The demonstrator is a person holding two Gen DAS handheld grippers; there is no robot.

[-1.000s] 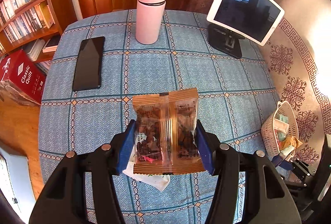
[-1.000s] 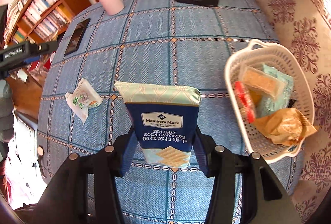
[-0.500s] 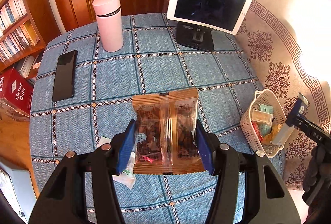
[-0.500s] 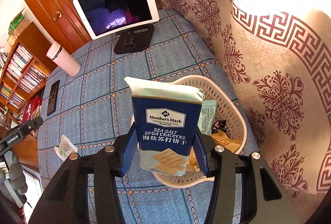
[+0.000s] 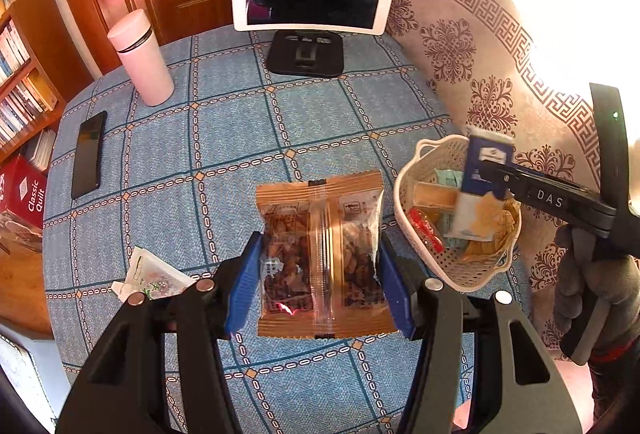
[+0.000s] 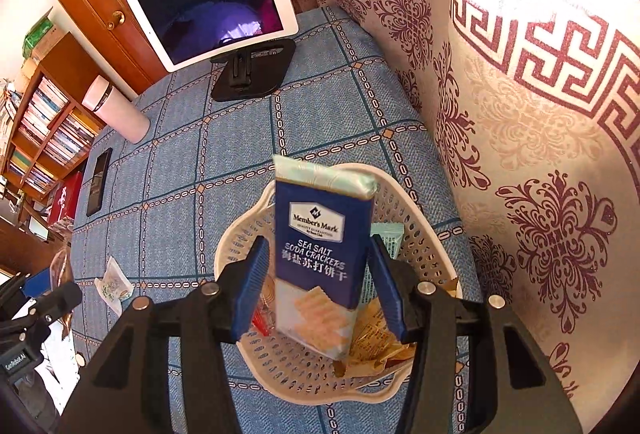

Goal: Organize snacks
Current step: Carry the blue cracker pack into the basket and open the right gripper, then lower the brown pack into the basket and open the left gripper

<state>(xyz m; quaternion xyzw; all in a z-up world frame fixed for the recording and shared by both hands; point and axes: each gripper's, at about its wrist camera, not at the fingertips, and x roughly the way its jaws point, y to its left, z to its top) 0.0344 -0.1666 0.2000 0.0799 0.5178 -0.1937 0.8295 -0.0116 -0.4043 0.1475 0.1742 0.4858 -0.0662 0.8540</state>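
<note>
The right tongs (image 6: 318, 288) have carried the cracker pack (image 6: 320, 254) over the basket (image 6: 304, 382) and have just been opening, so it can drop in. The left tongs (image 5: 320, 284), clamped on the nut packet (image 5: 320, 258), wait beside the basket for their turn.

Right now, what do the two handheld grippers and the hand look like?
Both the left gripper and the right gripper have matte black angular finger arms, blue pads and silver pivot bolts. The right one's body reads "DAS" in white. A grey knit glove covers the right hand.
</note>
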